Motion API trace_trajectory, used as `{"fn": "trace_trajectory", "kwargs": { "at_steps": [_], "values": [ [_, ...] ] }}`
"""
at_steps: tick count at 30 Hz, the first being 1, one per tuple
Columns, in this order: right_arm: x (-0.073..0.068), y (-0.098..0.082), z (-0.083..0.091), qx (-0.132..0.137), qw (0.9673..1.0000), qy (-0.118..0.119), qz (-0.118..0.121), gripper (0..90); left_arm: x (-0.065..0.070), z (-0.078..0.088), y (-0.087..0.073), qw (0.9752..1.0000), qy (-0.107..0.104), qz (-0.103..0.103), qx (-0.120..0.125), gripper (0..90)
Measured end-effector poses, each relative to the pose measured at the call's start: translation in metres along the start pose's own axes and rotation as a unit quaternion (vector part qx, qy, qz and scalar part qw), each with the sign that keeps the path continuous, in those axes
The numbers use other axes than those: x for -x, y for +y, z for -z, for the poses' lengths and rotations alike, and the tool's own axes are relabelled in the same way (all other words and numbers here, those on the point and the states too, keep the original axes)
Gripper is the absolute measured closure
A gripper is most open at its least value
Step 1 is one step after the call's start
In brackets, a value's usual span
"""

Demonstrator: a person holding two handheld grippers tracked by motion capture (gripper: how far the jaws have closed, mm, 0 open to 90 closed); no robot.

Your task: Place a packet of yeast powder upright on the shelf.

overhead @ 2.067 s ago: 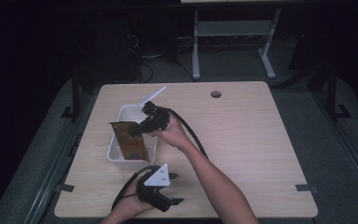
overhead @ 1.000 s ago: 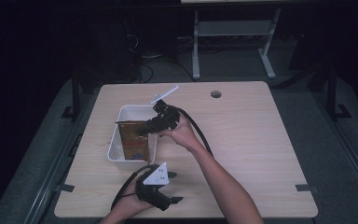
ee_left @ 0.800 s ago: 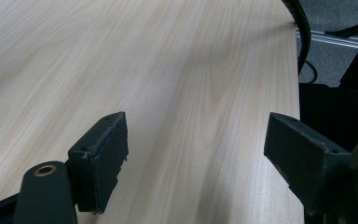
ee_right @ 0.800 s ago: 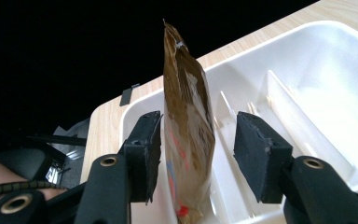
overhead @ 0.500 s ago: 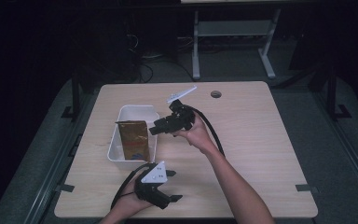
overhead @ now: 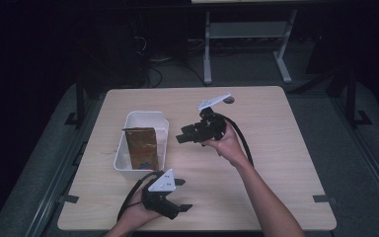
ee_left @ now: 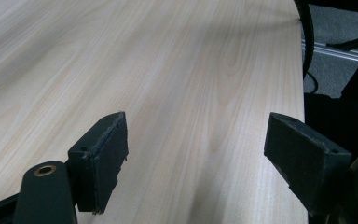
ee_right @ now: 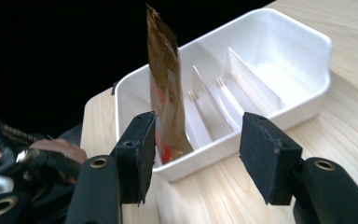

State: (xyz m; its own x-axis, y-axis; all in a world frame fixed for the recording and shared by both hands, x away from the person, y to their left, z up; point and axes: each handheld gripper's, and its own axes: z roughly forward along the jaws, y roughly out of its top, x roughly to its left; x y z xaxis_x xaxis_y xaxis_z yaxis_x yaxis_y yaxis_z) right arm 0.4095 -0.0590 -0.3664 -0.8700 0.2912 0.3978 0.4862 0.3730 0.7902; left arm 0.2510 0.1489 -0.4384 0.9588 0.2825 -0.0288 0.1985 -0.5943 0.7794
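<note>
Upright in the bin's (overhead: 160, 129) near slot, pouch (overhead: 141, 147) stands on end — tall, thin, top edge well above the rim. From the right gripper view it (ee_right: 166, 88) leans slightly, against a divider it seems; whether its base sits flat I can't tell.

Risks, as I judge them:
- Pouch tips or flops out — only the slot walls hold it, and most of its height is unsupported.
- Right gripper (overhead: 184, 136) sits just beside the bin with jaws pointed at it; any swing back that way clips the pouch top and knocks it over.
- Its cable (overhead: 243, 143) loops over the wrist — a drag across the table (overhead: 276, 128) could nudge the bin, which is light and loose.

Pose:
- Right gripper: jaws have just been opening, now wide with nothing between them; pouch is clear of both pads (ee_right: 142, 154). Forearm reaches in diagonally, hand (overhead: 223, 144) under the body, grey plate up.
- Left gripper (overhead: 180, 195): parked low at the near edge, hand (overhead: 137, 213) resting on the table, jaws spread and empty, pointed right across bare wood (ee_left: 177, 93).
</note>
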Motion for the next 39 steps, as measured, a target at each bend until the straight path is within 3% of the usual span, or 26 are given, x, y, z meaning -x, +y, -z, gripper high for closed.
{"fn": "trace_trajectory", "kwargs": {
  "at_steps": [21,32,39],
  "values": [
    [0.001,-0.050,0.061,0.001,0.9990,-0.040,-0.019,40.5,-0.006,0.003,-0.001,0.9998,0.006,0.017,0.011,21.0],
    [-0.009,-0.093,0.093,0.006,0.9981,-0.052,-0.032,40.1,-0.009,0.005,-0.001,0.9996,0.012,0.022,0.015,21.3],
    [-0.011,-0.121,0.101,0.000,0.9974,-0.055,-0.047,39.5,-0.008,0.005,-0.002,0.9995,0.011,0.025,0.014,21.3]
  ]
}}
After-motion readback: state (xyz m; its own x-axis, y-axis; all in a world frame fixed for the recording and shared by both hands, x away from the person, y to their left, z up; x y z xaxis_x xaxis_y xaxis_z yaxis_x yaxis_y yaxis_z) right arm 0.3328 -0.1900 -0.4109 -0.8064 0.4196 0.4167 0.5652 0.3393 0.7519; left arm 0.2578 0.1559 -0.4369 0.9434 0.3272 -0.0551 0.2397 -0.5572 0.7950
